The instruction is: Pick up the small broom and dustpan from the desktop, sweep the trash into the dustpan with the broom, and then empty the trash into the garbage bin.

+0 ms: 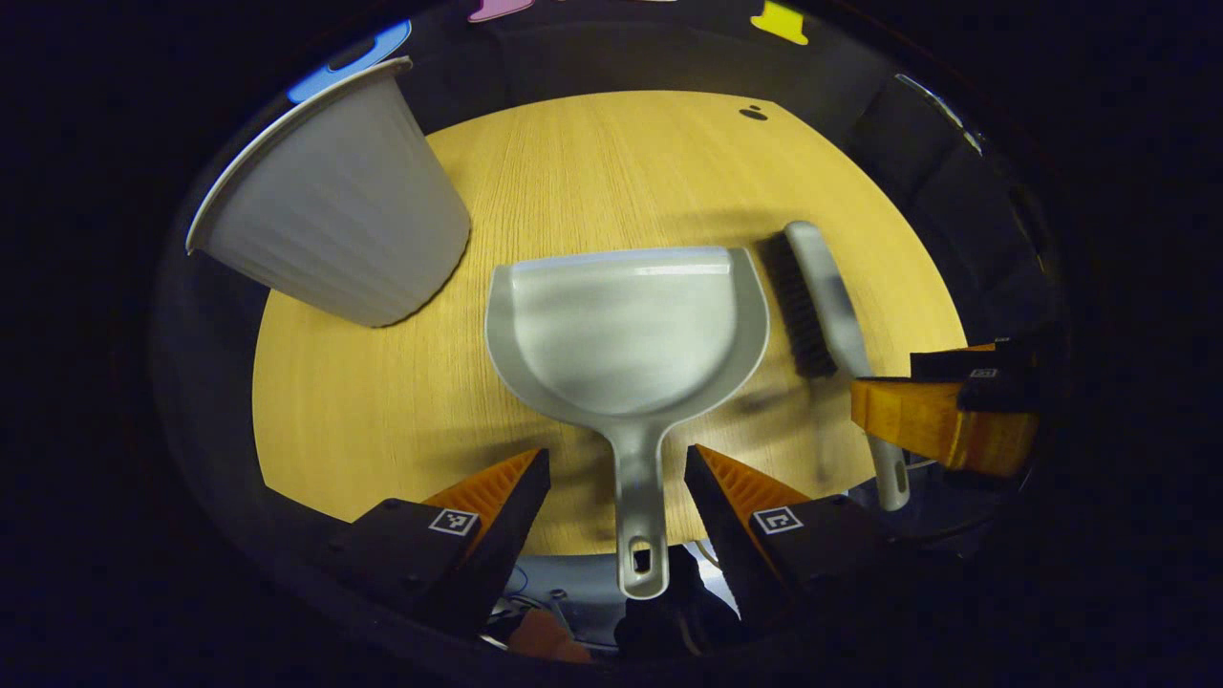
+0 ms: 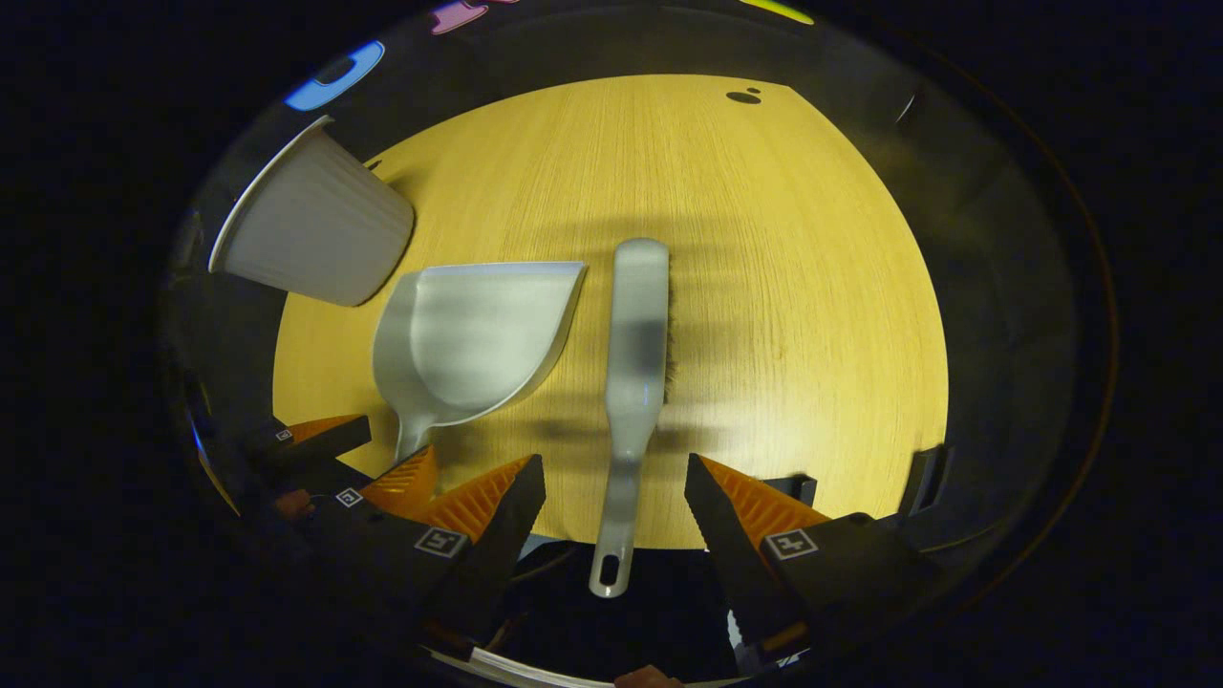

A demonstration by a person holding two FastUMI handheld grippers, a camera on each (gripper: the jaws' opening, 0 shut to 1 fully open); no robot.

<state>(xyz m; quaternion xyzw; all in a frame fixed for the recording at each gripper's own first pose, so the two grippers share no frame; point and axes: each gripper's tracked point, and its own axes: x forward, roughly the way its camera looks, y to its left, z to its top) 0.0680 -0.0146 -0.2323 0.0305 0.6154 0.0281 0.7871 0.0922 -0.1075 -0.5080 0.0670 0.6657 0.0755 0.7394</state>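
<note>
Since both tools lie on the desktop [image 1: 592, 162], we're at pickup: left gripper [image 1: 617, 478] gapes around the dustpan [image 1: 626, 330] handle at 6 o'clock, right gripper [image 2: 615, 487] likewise around the broom [image 2: 635, 354]; next, squeeze both.

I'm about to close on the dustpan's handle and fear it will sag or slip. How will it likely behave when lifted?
The grey plastic dustpan looks moulded and thin-walled, so probably stiff and light. Its broad scoop sits far ahead of the narrow handle, so it may dip forward. The glossy surface hints at some slipperiness between the open left hand-held gripper fingers.
</note>
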